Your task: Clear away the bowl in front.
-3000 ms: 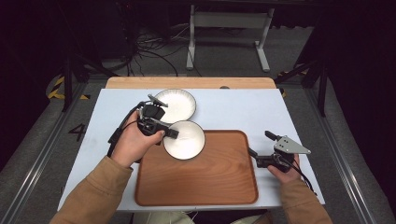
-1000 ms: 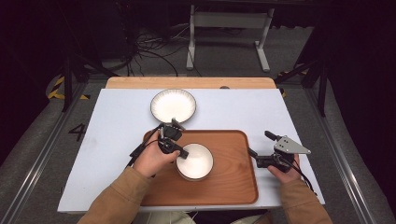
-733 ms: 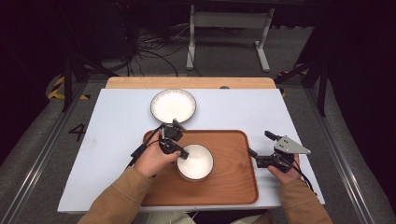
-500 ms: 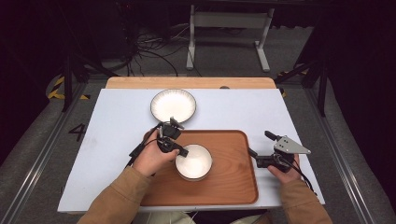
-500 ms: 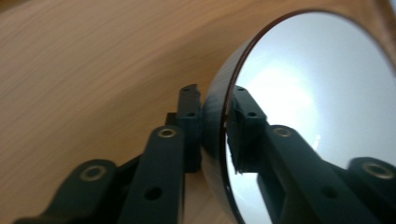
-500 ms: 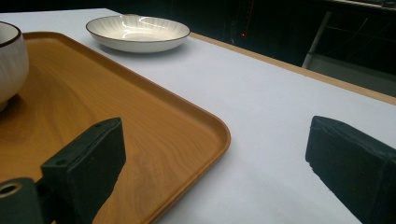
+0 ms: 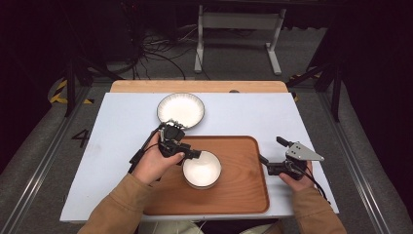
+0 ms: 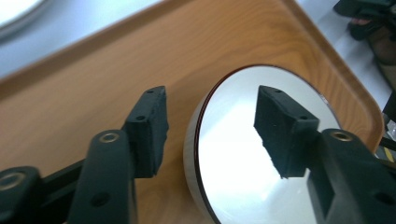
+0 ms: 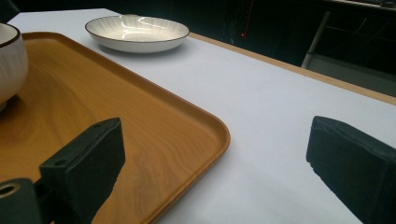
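While our left gripper (image 8: pixel 210 135) straddles the rim of the white bowl (image 7: pixel 201 169), its jaws have just been opening: one pad hangs outside the wall, the other over the white inside, and neither presses on it, so we judge the bowl released. It stands upright on the wooden tray (image 7: pixel 243 195), left of the tray's middle, with bare wood all around it. That half of the work looks done to us.

Our right gripper (image 7: pixel 264 160) rests at the tray's right edge. In the right gripper view its jaws stand wide apart, one above the tray's rounded corner, the other above the white tabletop (image 9: pixel 261 93); they hold nothing.

Farther out, beyond the tray's far rim, the shallow plate (image 7: pixel 180 109) sits on the tabletop, well apart from the bowl and outside the tray. If the plate belongs on the tray too, as we suppose, it is what remains: we would lift the left gripper clear of the bowl, reach forward and take the plate by its rim. Free room for it lies on the tray's right half.
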Tool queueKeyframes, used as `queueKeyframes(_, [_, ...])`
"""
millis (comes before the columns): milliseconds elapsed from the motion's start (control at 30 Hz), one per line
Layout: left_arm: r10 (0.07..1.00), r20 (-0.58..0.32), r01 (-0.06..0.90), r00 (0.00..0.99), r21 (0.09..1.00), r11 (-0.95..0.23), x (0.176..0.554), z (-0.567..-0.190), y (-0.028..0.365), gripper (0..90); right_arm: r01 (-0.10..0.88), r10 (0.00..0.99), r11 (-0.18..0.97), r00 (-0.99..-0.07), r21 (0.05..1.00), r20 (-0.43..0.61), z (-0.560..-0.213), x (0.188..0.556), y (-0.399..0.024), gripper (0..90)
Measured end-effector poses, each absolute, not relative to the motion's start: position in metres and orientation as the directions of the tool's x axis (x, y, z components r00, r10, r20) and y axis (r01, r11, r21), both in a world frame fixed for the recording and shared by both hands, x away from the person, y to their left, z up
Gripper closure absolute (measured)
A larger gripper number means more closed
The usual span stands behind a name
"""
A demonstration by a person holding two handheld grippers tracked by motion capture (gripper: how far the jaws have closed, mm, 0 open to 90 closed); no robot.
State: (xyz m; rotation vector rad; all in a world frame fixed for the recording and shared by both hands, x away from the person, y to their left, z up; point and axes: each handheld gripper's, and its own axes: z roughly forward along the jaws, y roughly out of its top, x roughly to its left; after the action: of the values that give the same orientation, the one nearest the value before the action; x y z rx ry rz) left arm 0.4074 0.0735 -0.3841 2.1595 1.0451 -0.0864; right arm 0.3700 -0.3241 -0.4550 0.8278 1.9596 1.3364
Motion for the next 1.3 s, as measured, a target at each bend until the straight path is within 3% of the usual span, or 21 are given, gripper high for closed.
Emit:
queueKeyframes(700, [0.632,-0.258,0.585,0.731,0.713,-0.386,0.382,-0.368,0.108,32.7,0.163,0.779,0.275,-0.615,0.948,-0.120,-0.455,0.372,-0.327,2.5])
queueKeyframes(767, [0.635,-0.238,0.565,0.735,0.732,-0.381,0.378,-0.369,0.113,27.6,0.163,0.779,0.274,-0.616,0.948,-0.119,-0.455,0.372,-0.326,2.3])
queueKeyframes(867, [0.671,-0.129,0.507,0.730,0.762,-0.404,0.375,-0.374,0.125,18.3,0.164,0.784,0.270,-0.610,0.949,-0.117,-0.455,0.372,-0.327,0.7])
queueKeyframes(933, [0.685,-0.119,0.503,0.719,0.768,-0.395,0.374,-0.376,0.130,15.7,0.165,0.784,0.269,-0.610,0.949,-0.116,-0.455,0.372,-0.327,0.8])
queueKeyframes(1300, [0.694,-0.167,0.508,0.701,0.799,-0.321,0.358,-0.380,0.154,6.6,0.166,0.782,0.269,-0.612,0.949,-0.114,-0.454,0.372,-0.327,0.9])
